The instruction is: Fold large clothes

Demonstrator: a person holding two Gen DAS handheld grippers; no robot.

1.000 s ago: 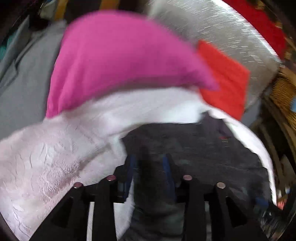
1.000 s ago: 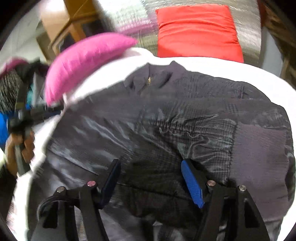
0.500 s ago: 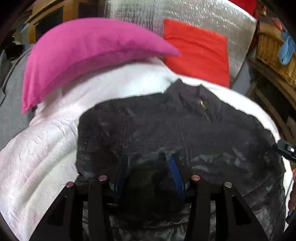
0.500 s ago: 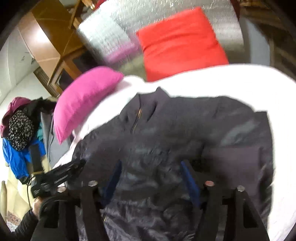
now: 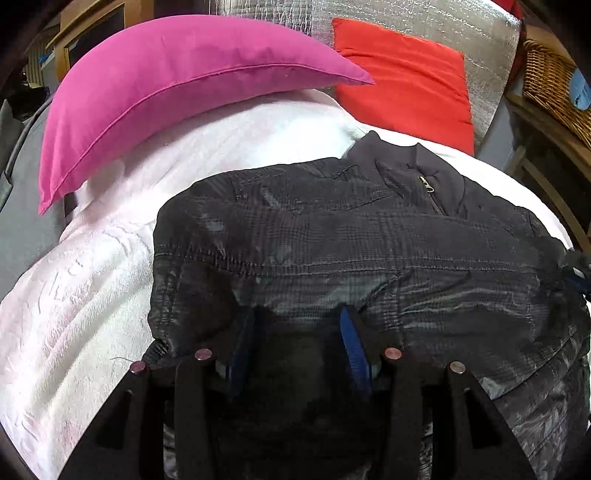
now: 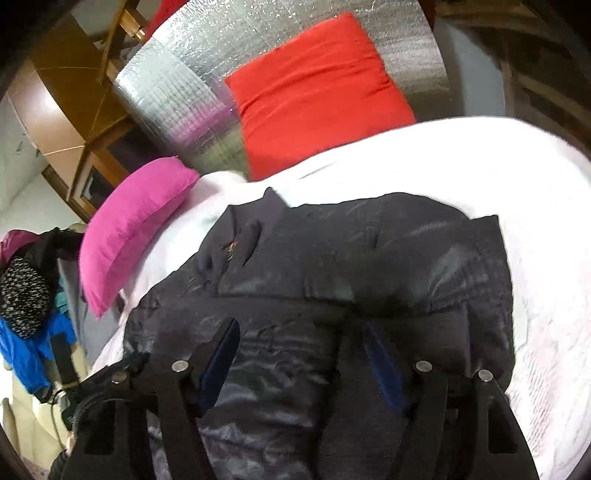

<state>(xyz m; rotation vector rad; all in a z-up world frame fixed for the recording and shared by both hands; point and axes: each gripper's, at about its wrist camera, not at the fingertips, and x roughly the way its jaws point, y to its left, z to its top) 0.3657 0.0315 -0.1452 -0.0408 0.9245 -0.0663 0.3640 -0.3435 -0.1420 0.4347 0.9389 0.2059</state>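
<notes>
In the left wrist view, a grey fabric surface (image 5: 22, 229) fills the edge at nine o'clock, and a magenta cushion with a piped seam (image 5: 177, 85) lies at eleven o'clock on a white textured bedspread (image 5: 85, 295) that runs down to seven o'clock. At the centre, a dark quilted jacket with a stand-up collar and a brass zip pull (image 5: 369, 251) lies spread flat on the bedspread, collar toward one o'clock. The left gripper (image 5: 297, 339) sits at six o'clock over the jacket's near edge; its jaws have just been opening, and dark fabric lies in the gap between the blue pads (image 5: 354, 347), though whether they still pinch it I cannot tell. A red square cushion (image 5: 402, 77) leans at one o'clock against a crinkled silver foil panel (image 5: 413, 18), and a woven wicker basket (image 5: 554, 85) stands at two o'clock. In the right wrist view, a heap of blue and speckled clothes (image 6: 26, 314) hangs at nine o'clock, with wooden furniture (image 6: 62, 110) at ten o'clock. The right gripper (image 6: 301, 354) hangs at six o'clock above the jacket's lower front; its jaws have just been opening and stand released, the fabric lying under them and not pressed by either pad.
</notes>
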